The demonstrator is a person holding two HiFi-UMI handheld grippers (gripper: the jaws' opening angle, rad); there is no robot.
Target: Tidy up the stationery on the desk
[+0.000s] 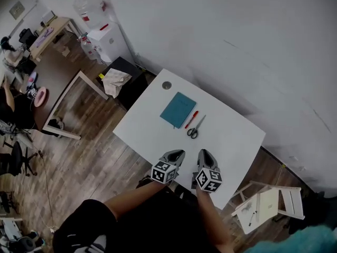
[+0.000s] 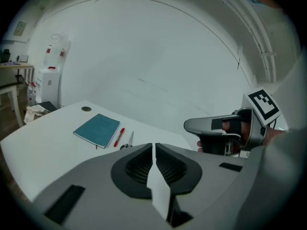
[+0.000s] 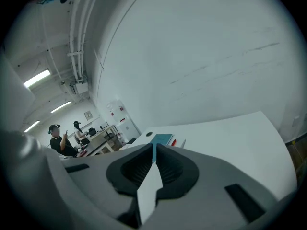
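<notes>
A teal notebook (image 1: 178, 109) lies flat on the white desk (image 1: 231, 141), with a red pen (image 1: 191, 119) and scissors (image 1: 195, 128) just to its right. My left gripper (image 1: 178, 154) and right gripper (image 1: 205, 154) hang side by side over the desk's near edge, short of the stationery and touching none of it. In the left gripper view the jaws (image 2: 154, 146) stand together with nothing between them; beyond them lie the notebook (image 2: 97, 130), the pen (image 2: 119, 137) and the scissors (image 2: 128, 141). In its own view the right gripper (image 3: 154, 147) is shut and empty too.
A round grommet (image 1: 167, 85) sits at the desk's far corner. A black cabinet with a crumpled cloth (image 1: 117, 80) stands by the desk's left, a water dispenser (image 1: 102, 33) behind it. A white folding stool (image 1: 268, 202) is at the right. A person (image 3: 60, 138) stands far off.
</notes>
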